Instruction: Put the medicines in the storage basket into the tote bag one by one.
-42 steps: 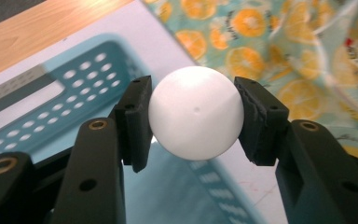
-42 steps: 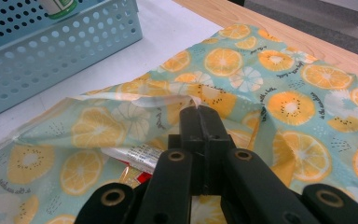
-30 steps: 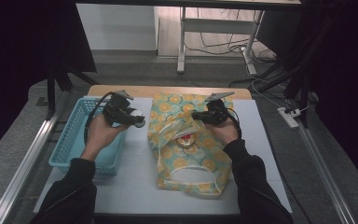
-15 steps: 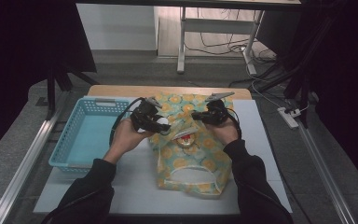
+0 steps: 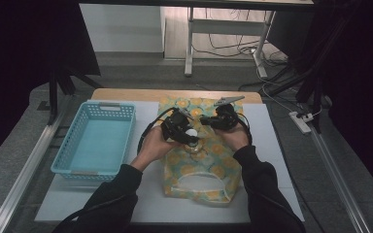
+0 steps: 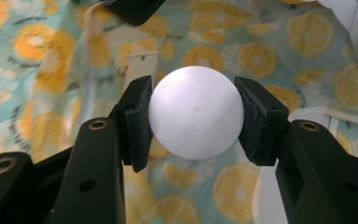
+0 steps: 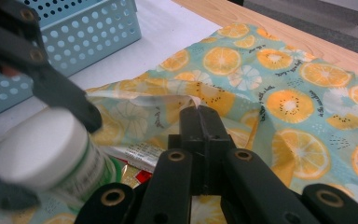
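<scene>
A fabric bag [image 5: 199, 170] printed with orange slices lies on the white table mat. My right gripper [image 7: 199, 121] is shut on the bag's upper edge [image 7: 193, 100], lifting the mouth open. My left gripper [image 5: 187, 136] is shut on a small bottle [image 7: 42, 149] with a white cap [image 6: 196, 112] and a green label, its jaws pressing the cap from both sides. The bottle hangs just above the bag's mouth, close to the left of the right gripper [image 5: 209, 121]. Inside the opening a printed packet [image 7: 135, 158] shows.
A light blue perforated basket [image 5: 94, 141] stands on the left side of the mat, with nothing seen inside. The wooden table edge [image 5: 126, 93] runs behind it. A metal rail [image 5: 24, 165] borders the table's left side, and another runs along the right.
My left gripper has carried the white-capped bottle from above the basket rightward to the bag's mouth. The right gripper has stayed where it was, holding the bag's edge.
</scene>
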{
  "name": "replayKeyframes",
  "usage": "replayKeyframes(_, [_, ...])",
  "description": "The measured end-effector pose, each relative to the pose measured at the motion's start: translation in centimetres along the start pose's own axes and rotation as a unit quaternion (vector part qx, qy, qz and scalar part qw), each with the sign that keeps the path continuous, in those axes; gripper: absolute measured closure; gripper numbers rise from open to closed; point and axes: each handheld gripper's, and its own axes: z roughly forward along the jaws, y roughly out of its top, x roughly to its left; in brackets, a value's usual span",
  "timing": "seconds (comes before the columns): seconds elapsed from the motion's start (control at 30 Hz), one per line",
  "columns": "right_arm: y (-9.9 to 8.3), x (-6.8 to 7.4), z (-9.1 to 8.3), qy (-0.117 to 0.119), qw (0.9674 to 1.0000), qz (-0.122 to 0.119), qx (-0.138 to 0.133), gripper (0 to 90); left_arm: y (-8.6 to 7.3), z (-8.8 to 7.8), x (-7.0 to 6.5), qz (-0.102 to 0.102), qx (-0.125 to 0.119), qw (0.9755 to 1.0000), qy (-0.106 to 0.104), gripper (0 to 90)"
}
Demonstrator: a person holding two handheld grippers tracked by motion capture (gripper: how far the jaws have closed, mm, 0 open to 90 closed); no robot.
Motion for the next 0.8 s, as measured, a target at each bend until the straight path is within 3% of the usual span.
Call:
replayKeyframes(0.27, [0.0,-0.1,0.0,-0.001,1.0,0.0,-0.001,90.0,0.6,2.1,-0.3,0.011,0.012,0.9998,0.008,50.4])
replayKeyframes(0.8, [-0.2,-0.2,0.0,-0.002,1.0,0.001,0.0,90.0,0.4,4.5,0.6,0.006,0.019,0.9995,0.024,50.4])
